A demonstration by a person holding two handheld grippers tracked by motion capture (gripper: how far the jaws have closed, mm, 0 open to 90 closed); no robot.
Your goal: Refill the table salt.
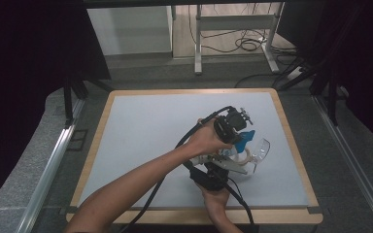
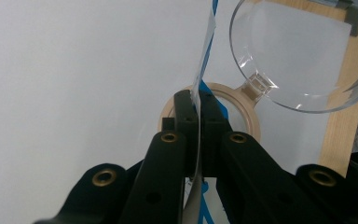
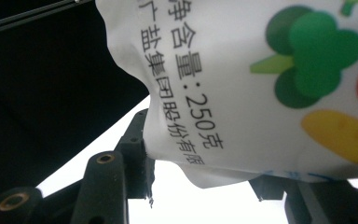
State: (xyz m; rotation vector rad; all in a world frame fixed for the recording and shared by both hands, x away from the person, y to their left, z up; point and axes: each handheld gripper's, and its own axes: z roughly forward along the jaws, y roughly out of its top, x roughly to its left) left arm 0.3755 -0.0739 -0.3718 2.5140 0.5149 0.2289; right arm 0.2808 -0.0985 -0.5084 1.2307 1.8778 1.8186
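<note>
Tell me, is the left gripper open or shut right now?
Shut. In the left gripper view its fingers are pressed together on the thin edge of the white packet.

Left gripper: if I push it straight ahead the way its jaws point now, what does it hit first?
Probably the tape ring lying just beyond the left gripper, which is shut on the bag edge. The clear bowl sits to the side; depth is uncertain.

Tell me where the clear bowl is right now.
The clear bowl sits at the table's right side in the high view, just right of both hand-held grippers and touching the wooden ring, as the left gripper view shows.
</note>
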